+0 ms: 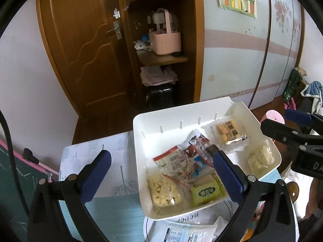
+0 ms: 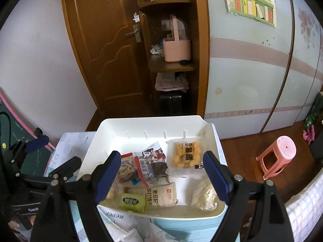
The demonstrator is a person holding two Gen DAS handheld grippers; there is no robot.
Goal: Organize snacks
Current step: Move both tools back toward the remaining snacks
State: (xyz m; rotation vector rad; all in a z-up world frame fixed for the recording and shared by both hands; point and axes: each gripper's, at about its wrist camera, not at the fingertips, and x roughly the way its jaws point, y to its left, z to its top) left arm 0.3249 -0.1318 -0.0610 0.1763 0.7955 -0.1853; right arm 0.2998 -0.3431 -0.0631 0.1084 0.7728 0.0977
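Through the left wrist camera I see my left gripper (image 1: 161, 159) with its fingers spread wide and empty; the white tray (image 1: 171, 121) of snack packets lies ahead, its right finger (image 1: 226, 167) over the green packet (image 1: 206, 194). The right gripper shows at the right edge. Through the right wrist camera, my right gripper (image 2: 161, 162) hangs equally wide apart, empty, above the tray's near end; the yellow cracker pack (image 2: 186, 154) sits between the fingers, farther on.
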